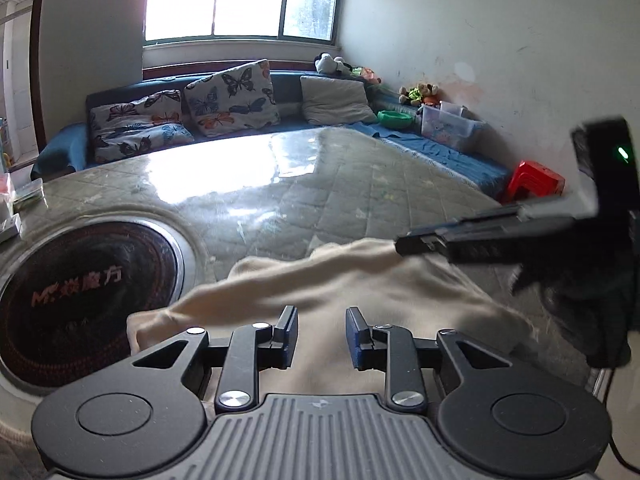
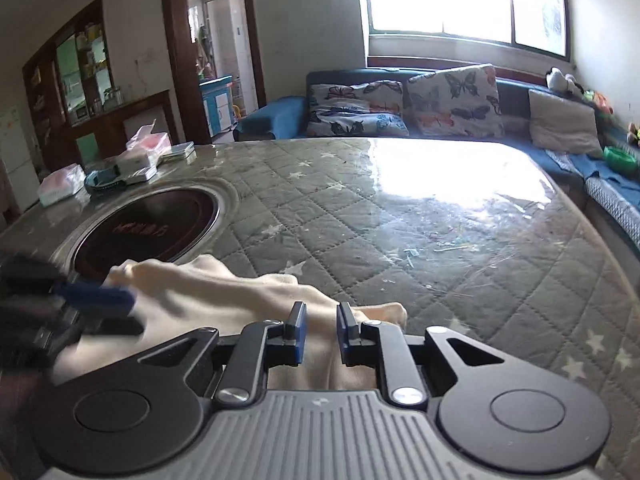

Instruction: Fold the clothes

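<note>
A cream garment lies bunched at the near edge of the quilted table; it also shows in the right wrist view. My left gripper hovers over the cloth with its jaws apart and nothing between them. My right gripper is over the cloth's right part with a narrow gap between its jaws. In the left wrist view the right gripper looks pressed together at the cloth's raised edge, but it is blurred. The left gripper is blurred at the left in the right wrist view.
A round black cooktop is set into the table at the left, touching the cloth's edge. Boxes and tissue packs stand at the far left. A blue sofa with butterfly cushions runs behind. A red stool stands at right.
</note>
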